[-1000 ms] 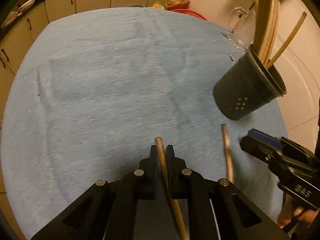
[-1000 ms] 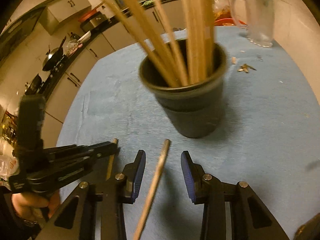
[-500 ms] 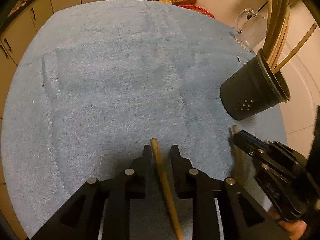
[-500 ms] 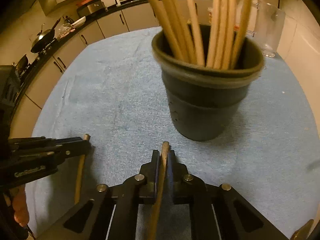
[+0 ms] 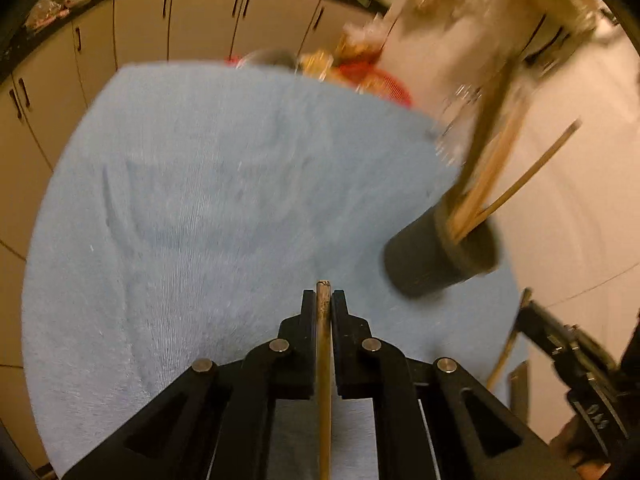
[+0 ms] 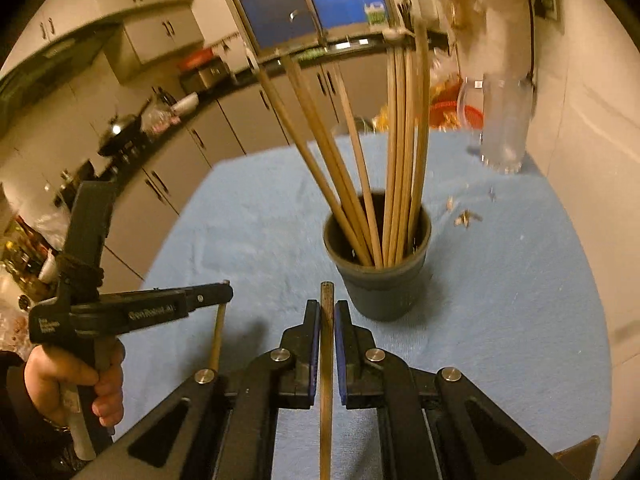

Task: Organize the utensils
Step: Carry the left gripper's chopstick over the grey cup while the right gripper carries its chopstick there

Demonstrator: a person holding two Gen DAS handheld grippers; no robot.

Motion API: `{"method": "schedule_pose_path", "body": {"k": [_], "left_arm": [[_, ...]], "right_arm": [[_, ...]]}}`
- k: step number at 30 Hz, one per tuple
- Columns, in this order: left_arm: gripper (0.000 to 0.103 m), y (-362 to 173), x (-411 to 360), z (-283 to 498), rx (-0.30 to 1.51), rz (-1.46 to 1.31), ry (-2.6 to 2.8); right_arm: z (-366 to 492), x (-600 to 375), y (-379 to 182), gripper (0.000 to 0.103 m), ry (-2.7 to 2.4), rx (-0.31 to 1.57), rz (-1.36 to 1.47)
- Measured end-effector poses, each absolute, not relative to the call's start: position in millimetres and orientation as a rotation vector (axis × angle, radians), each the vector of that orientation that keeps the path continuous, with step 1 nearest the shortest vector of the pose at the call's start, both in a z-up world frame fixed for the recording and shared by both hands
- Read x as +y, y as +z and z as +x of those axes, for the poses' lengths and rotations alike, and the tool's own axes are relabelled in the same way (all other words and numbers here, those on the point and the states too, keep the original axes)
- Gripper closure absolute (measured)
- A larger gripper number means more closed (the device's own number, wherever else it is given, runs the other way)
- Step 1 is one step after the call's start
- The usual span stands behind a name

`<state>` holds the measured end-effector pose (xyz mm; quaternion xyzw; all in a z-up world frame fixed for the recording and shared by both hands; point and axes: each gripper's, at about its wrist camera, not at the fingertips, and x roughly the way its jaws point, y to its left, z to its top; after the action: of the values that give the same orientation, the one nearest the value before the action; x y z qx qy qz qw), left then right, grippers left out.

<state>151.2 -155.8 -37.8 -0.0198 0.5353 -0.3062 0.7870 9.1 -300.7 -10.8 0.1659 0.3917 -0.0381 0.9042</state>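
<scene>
A dark round holder (image 6: 380,280) stands on the blue cloth (image 6: 520,320) with several wooden chopsticks (image 6: 400,160) upright in it; the blurred left wrist view has the holder (image 5: 436,256) at the right. My left gripper (image 5: 323,300) is shut on a wooden chopstick (image 5: 323,360), lifted above the cloth. My right gripper (image 6: 327,312) is shut on a second chopstick (image 6: 326,360), its tip just short of the holder. A hand carries the left gripper (image 6: 224,292) at the left of the right wrist view. The right gripper (image 5: 528,312) shows at the right edge of the left wrist view.
A clear glass jug (image 6: 504,120) stands at the cloth's far right beside the white wall. Small crumbs (image 6: 464,218) lie near it. A red basket (image 5: 376,80) and food bags sit past the far edge. Cabinets (image 5: 140,28) line the back and left.
Both grippers have closed on their chopsticks and risen off the cloth, the left after briefly loosening. The holder now looks smaller and lower in both views.
</scene>
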Motion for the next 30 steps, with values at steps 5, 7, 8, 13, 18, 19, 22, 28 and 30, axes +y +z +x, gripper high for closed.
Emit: {"method": "schedule_pose_path", "body": {"k": [5,7,8,13,18,19,22,28,30], "left_arm": [[0.096,11.4,-151.7,135.8,1.045,-0.085,-0.722],[0.096,22.7,-151.1,131.1,1.015,-0.082,-0.731],[0.096,26.5,-152.0,128.8,0.999,-0.080,-0.735],[0.096,50.4,-147.7,117.9,0.939,-0.074,-0.741],[0.096,59.9,-143.3,118.4,0.905,-0.073,-0.741],[0.096,63.0,-143.9,117.7,0.899,-0.070,-0.742],[0.096,72.0,-143.9,115.1,0.877,-0.057,-0.745],[0.096,95.5,-148.3,112.0,0.817,-0.036,-0.754],[0.096,101.3,-148.9,112.2,0.798,-0.029,-0.753]], "right_arm": [[-7.3,-297.9,28.8,0.095,-0.048,0.730,0.307],[-11.5,-295.9,41.5,0.095,-0.040,0.706,0.289],[-13.2,-294.6,46.8,0.095,-0.039,0.696,0.282],[-22.6,-294.5,65.8,0.095,-0.043,0.663,0.265],[-28.2,-298.4,76.2,0.095,-0.056,0.633,0.267],[-28.4,-299.7,78.0,0.095,-0.057,0.629,0.266],[-28.5,-304.4,86.1,0.095,-0.063,0.613,0.266],[-29.8,-306.8,104.0,0.095,-0.073,0.586,0.256],[-31.1,-307.6,108.7,0.095,-0.075,0.579,0.253]]}}
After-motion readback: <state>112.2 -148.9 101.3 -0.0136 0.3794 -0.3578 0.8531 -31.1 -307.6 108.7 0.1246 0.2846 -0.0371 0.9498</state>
